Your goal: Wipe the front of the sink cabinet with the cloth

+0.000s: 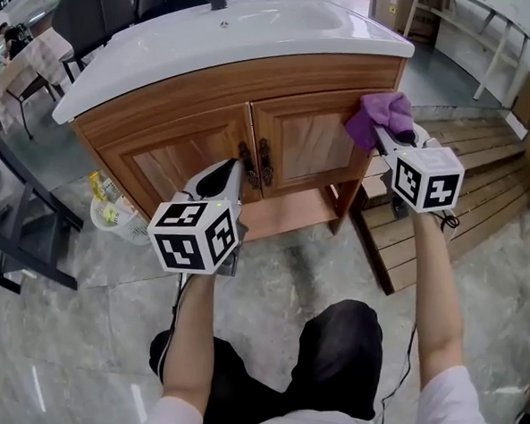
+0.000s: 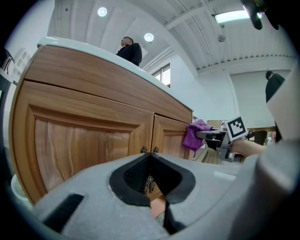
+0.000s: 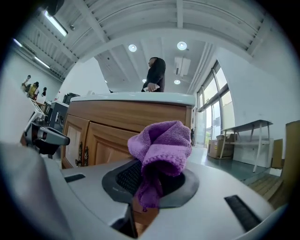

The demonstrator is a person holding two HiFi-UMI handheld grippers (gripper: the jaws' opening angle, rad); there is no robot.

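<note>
Purple cloth (image 1: 384, 116) clamped in right gripper (image 1: 391, 134), up by sink cabinet (image 1: 210, 82) right door (image 1: 305, 145).
Left gripper (image 1: 220, 179) closed on nothing, near the door handles (image 1: 255, 164).

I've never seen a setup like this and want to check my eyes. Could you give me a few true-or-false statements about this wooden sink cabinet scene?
The fluffy purple cloth sits in the right hand-held gripper. True.
Both wooden cabinet doors stand open. False: they are closed.
The left hand-held gripper holds a sponge. False: it holds nothing.
The glossy basin top above them is white. True.
</note>
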